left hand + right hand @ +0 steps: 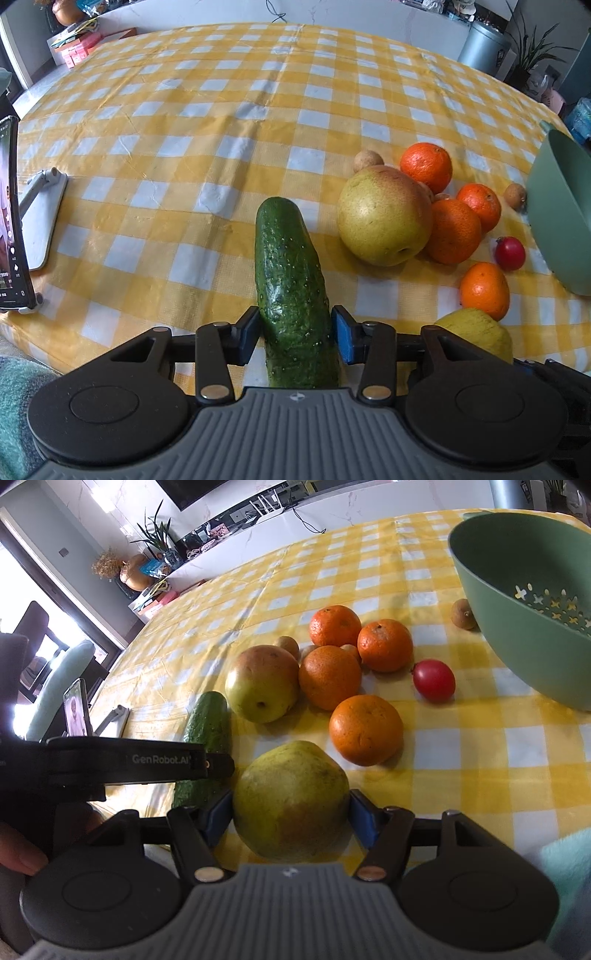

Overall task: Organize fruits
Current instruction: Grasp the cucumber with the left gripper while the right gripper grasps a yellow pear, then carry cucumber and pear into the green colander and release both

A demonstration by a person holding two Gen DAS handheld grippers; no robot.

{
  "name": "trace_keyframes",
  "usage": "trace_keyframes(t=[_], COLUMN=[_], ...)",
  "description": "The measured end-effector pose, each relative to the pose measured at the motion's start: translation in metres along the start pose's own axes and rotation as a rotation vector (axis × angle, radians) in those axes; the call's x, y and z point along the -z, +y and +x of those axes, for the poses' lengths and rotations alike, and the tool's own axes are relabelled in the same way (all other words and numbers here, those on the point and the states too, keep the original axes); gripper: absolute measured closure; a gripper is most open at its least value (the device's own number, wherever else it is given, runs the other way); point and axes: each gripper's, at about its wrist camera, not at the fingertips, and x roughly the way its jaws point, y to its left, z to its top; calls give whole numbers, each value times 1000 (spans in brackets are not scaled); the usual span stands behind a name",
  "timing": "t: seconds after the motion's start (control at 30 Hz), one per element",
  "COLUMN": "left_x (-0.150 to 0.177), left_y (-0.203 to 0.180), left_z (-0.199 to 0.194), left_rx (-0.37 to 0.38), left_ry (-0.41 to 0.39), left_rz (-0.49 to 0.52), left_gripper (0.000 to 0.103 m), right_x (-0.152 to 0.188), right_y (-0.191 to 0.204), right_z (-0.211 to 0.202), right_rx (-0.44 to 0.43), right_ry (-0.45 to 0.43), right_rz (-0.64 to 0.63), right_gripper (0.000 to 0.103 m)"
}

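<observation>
Cucumber (291, 280) between left claw (295, 334) pads (pear (291, 801) right)

Legible marking: "GenRobot.AI", printed in pale letters on the black body of the left claw (212, 766), right wrist view. Phone-screen characters unreadable.

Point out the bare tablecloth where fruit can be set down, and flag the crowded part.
Free: the wide checked cloth beyond the cucumber, between the phone stand and the fruit pile. Also the near strip between the closest orange and the green colander. Crowded: pear, oranges, tomato clustered together.
</observation>
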Motion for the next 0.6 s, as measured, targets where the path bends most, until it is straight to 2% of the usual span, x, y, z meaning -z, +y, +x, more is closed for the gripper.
trace_keyframes(t=[0.07,0.27,0.4,0.6], left_x=[1,4,7,6], left_y=[-1,-2,-4,-10], left_z=[0,-4,-21,-46], left_rx=[5,3,13,23], left_ry=[-9,-29,-70,-89], left_rz=[5,6,12,8], left_gripper=[56,58,58,58], right_x=[1,3,4,0], right_y=[0,2,4,9], right_z=[0,-2,-4,-20], right_rx=[-2,-3,7,27], right_ry=[-1,-5,-7,-45], right_rz=[0,-17,-36,-79], right_gripper=[39,39,39,39])
